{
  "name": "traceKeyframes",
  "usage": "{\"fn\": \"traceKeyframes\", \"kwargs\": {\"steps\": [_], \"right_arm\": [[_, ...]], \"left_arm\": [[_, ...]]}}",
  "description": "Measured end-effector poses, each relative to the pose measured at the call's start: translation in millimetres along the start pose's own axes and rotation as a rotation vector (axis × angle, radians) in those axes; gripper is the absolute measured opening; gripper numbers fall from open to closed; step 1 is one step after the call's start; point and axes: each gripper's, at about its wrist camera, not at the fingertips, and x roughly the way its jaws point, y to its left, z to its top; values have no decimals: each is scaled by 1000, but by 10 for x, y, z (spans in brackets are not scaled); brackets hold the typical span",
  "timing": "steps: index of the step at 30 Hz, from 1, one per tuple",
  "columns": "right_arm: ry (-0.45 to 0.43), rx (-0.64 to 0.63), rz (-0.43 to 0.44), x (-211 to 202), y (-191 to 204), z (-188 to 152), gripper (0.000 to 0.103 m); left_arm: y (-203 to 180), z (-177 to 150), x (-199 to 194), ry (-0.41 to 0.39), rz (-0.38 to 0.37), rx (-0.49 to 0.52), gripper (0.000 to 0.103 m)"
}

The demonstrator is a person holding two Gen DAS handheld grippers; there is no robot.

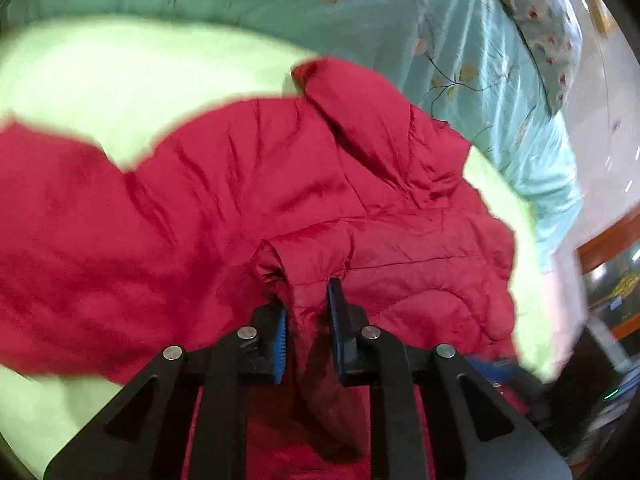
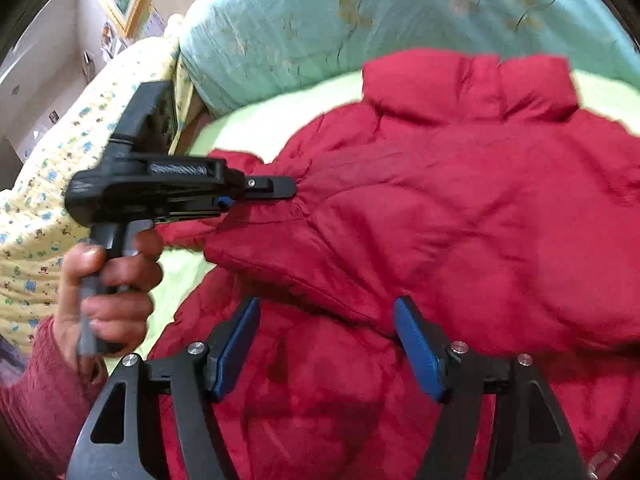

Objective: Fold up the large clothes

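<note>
1. Your red padded jacket (image 2: 460, 208) lies spread on the pale green sheet (image 1: 120, 76) of the bed, its collar at the far side near the teal quilt (image 2: 288, 28).
2. Your left hand-held gripper (image 1: 307, 320) is clamped on a fold of the jacket, seemingly a sleeve cuff, though blur hampers the view.
3. Your right hand-held gripper (image 2: 326, 344) stands parted over the jacket, its pads gripping nothing.
4. Your left hand (image 2: 108, 288), in a pink knitted sleeve (image 2: 36, 404), holds its handle at the left.
</note>
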Motion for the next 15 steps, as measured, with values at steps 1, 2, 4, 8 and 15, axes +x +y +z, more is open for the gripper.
{"fn": "traceKeyframes", "kwargs": {"steps": [1, 2, 4, 8, 15], "right_arm": [[-22, 0, -15, -108, -30, -2, 71], [-50, 10, -37, -236, -96, 5, 71], [-98, 49, -128, -437, -302, 49, 71], [-109, 144, -321, -542, -827, 172, 73], [5, 151, -409, -139, -1130, 98, 73]], "left_arm": [[-33, 25, -34, -20, 45, 48, 15], [-28, 25, -39, -27, 65, 70, 15], [-57, 31, -13, -33, 105, 111, 15], [-126, -25, 28, -59, 173, 174, 16], [-197, -154, -446, -193, 200, 153, 28]]}}
